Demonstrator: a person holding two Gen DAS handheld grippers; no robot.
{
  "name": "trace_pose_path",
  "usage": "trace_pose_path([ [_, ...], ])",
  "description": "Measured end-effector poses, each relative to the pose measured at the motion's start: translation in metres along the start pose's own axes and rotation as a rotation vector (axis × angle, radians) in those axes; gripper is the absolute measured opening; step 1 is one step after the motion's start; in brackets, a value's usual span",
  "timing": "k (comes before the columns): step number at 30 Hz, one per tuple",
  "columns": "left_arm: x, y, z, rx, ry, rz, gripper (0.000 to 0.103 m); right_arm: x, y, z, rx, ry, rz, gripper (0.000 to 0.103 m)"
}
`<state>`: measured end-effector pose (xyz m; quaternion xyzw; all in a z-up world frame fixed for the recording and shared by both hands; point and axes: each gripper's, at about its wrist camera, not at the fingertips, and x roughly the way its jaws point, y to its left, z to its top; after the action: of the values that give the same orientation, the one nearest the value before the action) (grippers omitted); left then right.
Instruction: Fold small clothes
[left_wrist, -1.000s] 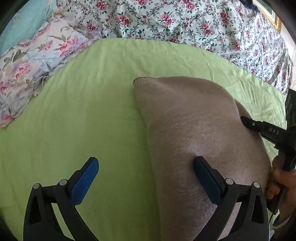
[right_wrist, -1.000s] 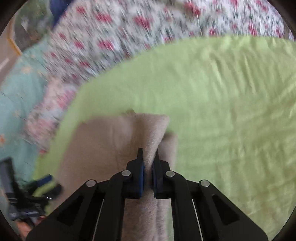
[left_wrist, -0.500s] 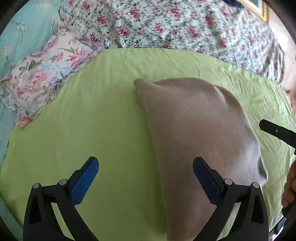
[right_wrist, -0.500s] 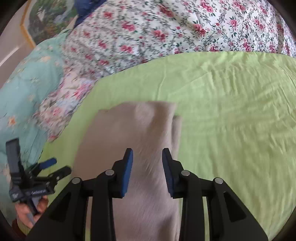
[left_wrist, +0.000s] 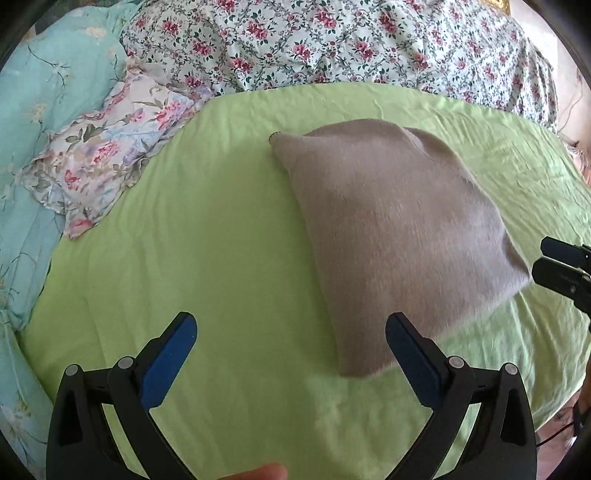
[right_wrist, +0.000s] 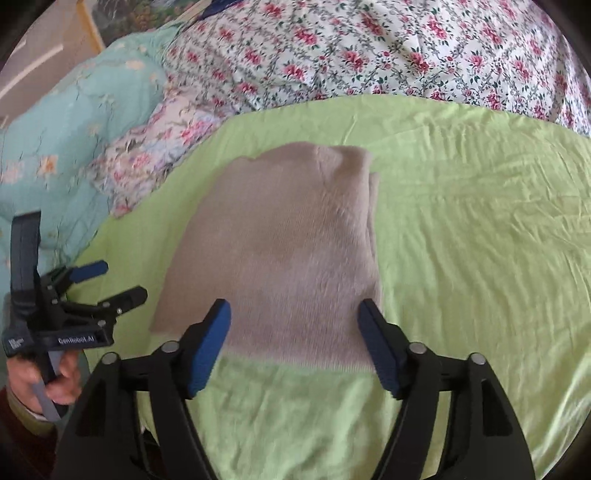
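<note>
My left claw (left_wrist: 290, 334) hung with its jaws spread wide, holding nothing. My right claw (right_wrist: 294, 321) was likewise parted and empty. Ahead of both, the folded beige knit garment (right_wrist: 284, 258) lay flat on the green sheet (left_wrist: 203, 240), its near edge between my right fingers. Floral bedding (right_wrist: 369, 51) sat beyond.

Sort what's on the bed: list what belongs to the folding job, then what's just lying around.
Part of the job:
- beige knit garment, folded, lying flat
- green sheet under it
- left tongs and right tongs, both open, holding nothing

Just lying about:
- floral pillow
- teal quilt
- rose-print bedspread
</note>
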<state>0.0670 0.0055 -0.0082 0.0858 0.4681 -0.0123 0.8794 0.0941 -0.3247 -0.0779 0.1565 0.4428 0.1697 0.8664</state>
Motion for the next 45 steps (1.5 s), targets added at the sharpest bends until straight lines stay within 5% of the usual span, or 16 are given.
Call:
trace_pose_path([
  [18, -0.032, 0.001, -0.017, 0.016, -0.030, 0.017, 0.102, -0.017, 0.024, -0.024, -0.112, 0.020, -0.017, 0.096],
  [45, -0.002, -0.009, 0.002, 0.018, -0.034, 0.047, 0.102, 0.020, 0.009, -0.006, -0.122, 0.069, -0.031, 0.098],
])
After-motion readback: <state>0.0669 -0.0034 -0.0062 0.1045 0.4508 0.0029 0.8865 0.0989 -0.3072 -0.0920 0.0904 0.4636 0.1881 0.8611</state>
